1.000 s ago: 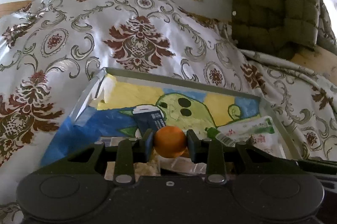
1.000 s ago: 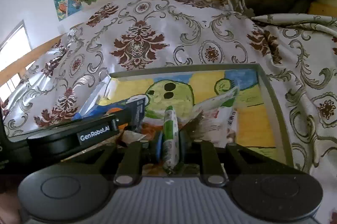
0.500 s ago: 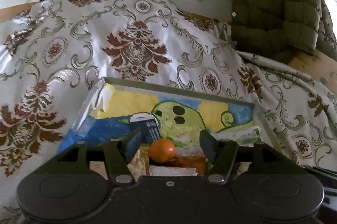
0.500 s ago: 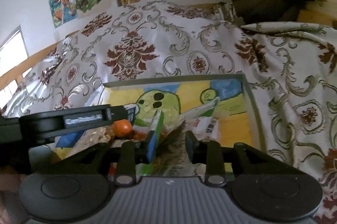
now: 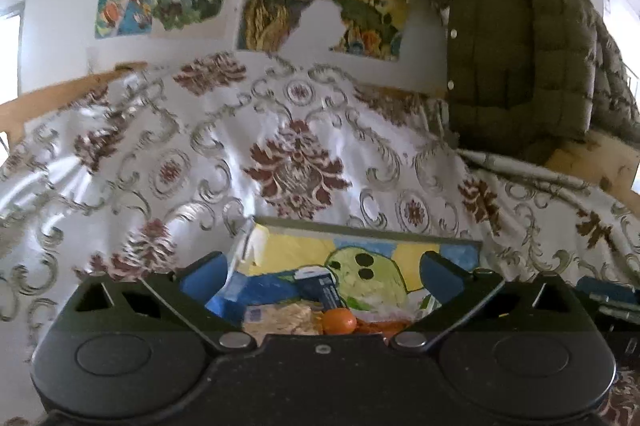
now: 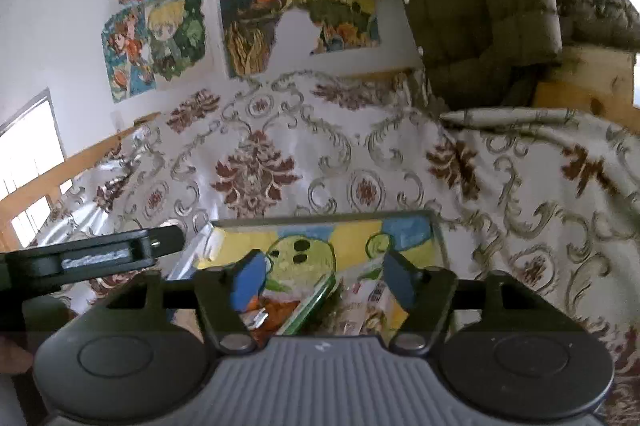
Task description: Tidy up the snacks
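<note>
Both tongs, left (image 5: 322, 276) and right (image 6: 320, 280), gape empty; green packet (image 6: 314, 306) slants up-right in tray (image 6: 438, 238).

Left hand-held gripper (image 5: 322, 272) has its jaws spread wide, gripping nothing; right hand-held gripper (image 6: 322, 276) likewise gapes empty, the left one crossing beside it

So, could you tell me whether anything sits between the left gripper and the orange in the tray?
Nothing visible does. The left gripper is open, and the orange lies in the tray just below the gap between its fingers, beside a snack packet.
</note>
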### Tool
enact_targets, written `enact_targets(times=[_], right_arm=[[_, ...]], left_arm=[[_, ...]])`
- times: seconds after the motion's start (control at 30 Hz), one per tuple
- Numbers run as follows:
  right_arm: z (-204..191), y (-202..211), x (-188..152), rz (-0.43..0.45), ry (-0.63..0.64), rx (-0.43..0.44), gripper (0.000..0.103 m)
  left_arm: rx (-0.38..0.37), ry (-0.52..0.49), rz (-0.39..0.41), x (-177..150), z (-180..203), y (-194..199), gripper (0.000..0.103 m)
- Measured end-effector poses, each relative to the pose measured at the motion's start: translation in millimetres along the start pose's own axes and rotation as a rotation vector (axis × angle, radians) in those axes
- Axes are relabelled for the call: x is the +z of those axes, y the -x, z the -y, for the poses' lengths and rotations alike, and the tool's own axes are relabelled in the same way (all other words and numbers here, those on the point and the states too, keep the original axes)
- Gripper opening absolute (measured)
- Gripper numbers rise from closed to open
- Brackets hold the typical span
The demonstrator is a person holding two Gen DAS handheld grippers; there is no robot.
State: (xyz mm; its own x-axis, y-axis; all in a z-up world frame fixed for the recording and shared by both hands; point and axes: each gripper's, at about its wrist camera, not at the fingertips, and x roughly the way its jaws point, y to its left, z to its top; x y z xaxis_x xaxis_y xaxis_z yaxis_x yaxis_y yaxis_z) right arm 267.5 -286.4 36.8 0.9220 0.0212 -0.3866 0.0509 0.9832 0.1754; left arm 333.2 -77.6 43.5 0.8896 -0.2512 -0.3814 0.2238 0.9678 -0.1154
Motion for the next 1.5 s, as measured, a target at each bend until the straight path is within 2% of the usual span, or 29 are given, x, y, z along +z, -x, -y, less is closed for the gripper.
enact_targets(times=[0.2,0.3,0.53,0.8,1.07,1.5], right_arm=[[-1.8,37.3,8.1,0.063,-0.011,0.022,0.096],[-1.3,58.3,4.7,0.089,-0.032,0.026,0.102],[-4.3,111.3,-17.5,0.130,-0.012,0.017,0.103],[-10.3,155.3,-40.6,0.125,0.004,0.039,0.103],[-17.4,188.8,-60.5,0.113,0.012,0.035,0.103],[-16.8,230.0,-95.0,0.065,0.032,0.007,0.103]], left_arm=[[0.028,-0.001,0.031,2.8,-4.7,47.4,0.102],[0.046,0.007,0.034,-1.2,-3.6,70.9,0.102],[0.075,0.002,0.045,-32.0,-0.5,130.8,0.102],[0.121,0.013,0.015,-67.7,-1.3,183.0,0.102],[0.151,0.011,-0.010,-91.3,2.9,216.0,0.102],[0.158,-0.001,-0.014,-123.0,6.2,254.7,0.102]])
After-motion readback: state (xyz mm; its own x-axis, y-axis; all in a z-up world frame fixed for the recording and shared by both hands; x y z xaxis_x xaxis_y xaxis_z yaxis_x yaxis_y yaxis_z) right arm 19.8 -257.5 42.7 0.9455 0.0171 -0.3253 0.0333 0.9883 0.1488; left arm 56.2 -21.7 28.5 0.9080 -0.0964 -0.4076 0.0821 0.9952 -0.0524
